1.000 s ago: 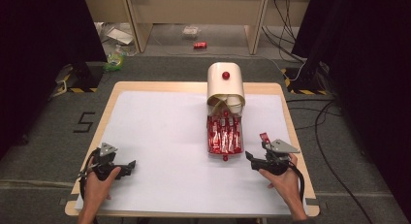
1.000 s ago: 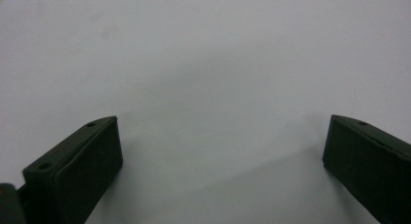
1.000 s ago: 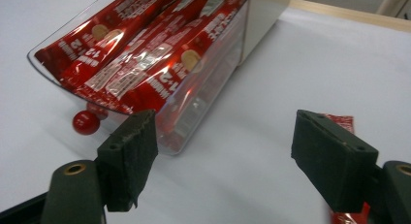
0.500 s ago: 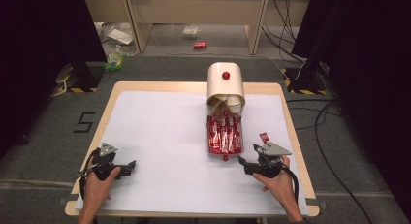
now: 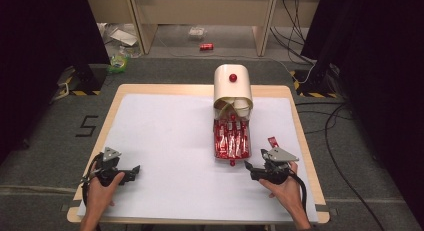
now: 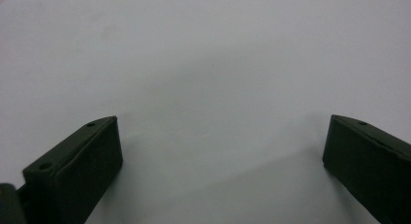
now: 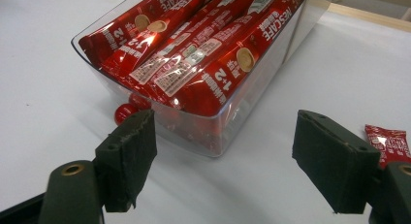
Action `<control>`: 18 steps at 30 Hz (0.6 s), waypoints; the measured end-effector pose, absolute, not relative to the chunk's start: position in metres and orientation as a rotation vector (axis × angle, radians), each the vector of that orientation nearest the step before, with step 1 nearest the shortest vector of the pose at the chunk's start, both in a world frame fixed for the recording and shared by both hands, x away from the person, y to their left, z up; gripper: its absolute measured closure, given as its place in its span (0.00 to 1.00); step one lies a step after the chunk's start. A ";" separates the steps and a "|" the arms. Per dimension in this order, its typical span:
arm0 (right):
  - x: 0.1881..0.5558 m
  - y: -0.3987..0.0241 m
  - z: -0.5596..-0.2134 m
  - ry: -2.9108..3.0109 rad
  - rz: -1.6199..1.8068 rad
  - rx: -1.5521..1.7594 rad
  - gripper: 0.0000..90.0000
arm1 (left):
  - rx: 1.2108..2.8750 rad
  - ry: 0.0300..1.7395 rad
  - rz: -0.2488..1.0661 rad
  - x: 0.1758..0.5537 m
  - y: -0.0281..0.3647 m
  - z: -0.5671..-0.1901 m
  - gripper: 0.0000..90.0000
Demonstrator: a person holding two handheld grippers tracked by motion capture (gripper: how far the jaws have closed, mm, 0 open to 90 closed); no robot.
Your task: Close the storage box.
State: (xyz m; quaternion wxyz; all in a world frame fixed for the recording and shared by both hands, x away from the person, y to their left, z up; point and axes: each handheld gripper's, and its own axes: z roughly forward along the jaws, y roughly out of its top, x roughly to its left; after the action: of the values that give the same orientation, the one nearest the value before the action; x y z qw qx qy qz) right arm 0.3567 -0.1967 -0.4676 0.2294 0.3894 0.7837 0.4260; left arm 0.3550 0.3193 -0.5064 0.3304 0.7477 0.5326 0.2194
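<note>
Coffee sachets [image 7: 203, 54] packed in the drawer tray [image 7: 252, 112], pulled out before the dispenser box [image 5: 232, 86]; one loose sachet [image 5: 273, 142] right of it.

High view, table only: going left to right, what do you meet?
Left black two-jaw gripper → clear plastic drawer of red coffee sachets → right black two-jaw gripper → loose red sachet on the white sheet.

Bench [image 5: 150, 91]: white sheet [image 5: 165, 141] covers its top. Behind the bench, on the floor: red can [image 5: 206, 47], green packet [image 5: 118, 64], litter [image 5: 122, 37]. Left of the bench: floor mark "5" [image 5: 87, 126].
</note>
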 end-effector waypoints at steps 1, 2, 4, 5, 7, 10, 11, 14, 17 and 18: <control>0.357 -0.196 -0.468 2.155 1.168 1.069 0.27 | 1.955 1.393 0.573 0.355 0.319 -0.506 0.00; 0.357 -0.196 -0.469 2.155 1.161 1.063 0.27 | 1.955 1.393 0.573 0.355 0.319 -0.506 0.00; 0.357 -0.196 -0.470 2.148 1.157 1.061 0.28 | 1.956 1.392 0.573 0.355 0.319 -0.506 0.00; 0.358 -0.196 -0.470 2.142 1.156 1.062 0.28 | 1.956 1.392 0.574 0.355 0.319 -0.506 0.00; 0.359 -0.196 -0.471 2.139 1.150 1.064 0.28 | 1.956 1.392 0.574 0.355 0.319 -0.506 0.00; 0.360 -0.195 -0.473 2.139 1.142 1.067 0.28 | 1.956 1.392 0.575 0.355 0.319 -0.506 0.00; 0.360 -0.194 -0.474 2.141 1.139 1.055 0.28 | 1.957 1.393 0.574 0.355 0.319 -0.506 0.00; 0.361 -0.191 -0.475 2.139 1.129 1.043 0.28 | 1.956 1.392 0.574 0.355 0.319 -0.506 0.00; 0.362 -0.186 -0.476 2.146 1.119 1.036 0.27 | 1.958 1.392 0.575 0.355 0.319 -0.506 0.00; 0.362 -0.184 -0.476 2.150 1.110 1.029 0.27 | 1.956 1.393 0.575 0.355 0.319 -0.506 0.00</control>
State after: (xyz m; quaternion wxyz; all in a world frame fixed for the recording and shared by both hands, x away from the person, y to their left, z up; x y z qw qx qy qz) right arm 0.3620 -0.1844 -0.4764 0.2533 0.3785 0.7910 0.4086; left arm 0.3550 0.3192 -0.5064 0.3297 0.7479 0.5325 0.2199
